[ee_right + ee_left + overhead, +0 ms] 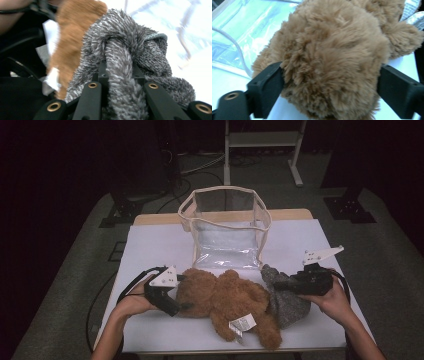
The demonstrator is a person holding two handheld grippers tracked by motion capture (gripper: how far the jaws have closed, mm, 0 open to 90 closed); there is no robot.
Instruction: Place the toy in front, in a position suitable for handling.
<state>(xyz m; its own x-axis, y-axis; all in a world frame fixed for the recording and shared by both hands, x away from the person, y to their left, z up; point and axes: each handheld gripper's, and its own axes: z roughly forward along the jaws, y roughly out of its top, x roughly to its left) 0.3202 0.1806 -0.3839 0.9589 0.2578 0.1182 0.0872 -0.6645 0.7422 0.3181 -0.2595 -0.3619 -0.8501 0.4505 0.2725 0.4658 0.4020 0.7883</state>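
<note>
A brown teddy bear (230, 302) lies on the white table cover (155, 245) near the front edge, a white tag (242, 324) on it. My left gripper (187, 292) stands at the bear's left end. In the left gripper view the bear's fluffy head (332, 45) sits between the wide-set jaws of that gripper (329, 85), fur brushing both, not squeezed. My right gripper (277, 284) is shut on a grey fuzzy cloth (287, 307) at the bear's right. In the right gripper view a fold of the cloth (150, 52) is pinched in the gripper (118, 72).
A clear plastic bag with cream trim (225, 225) stands open-topped at the back middle of the table, just behind the bear, and its wall lies beside the bear's head (242, 30). Dark floor, cables and a metal stand's legs (262, 150) lie beyond the table.
</note>
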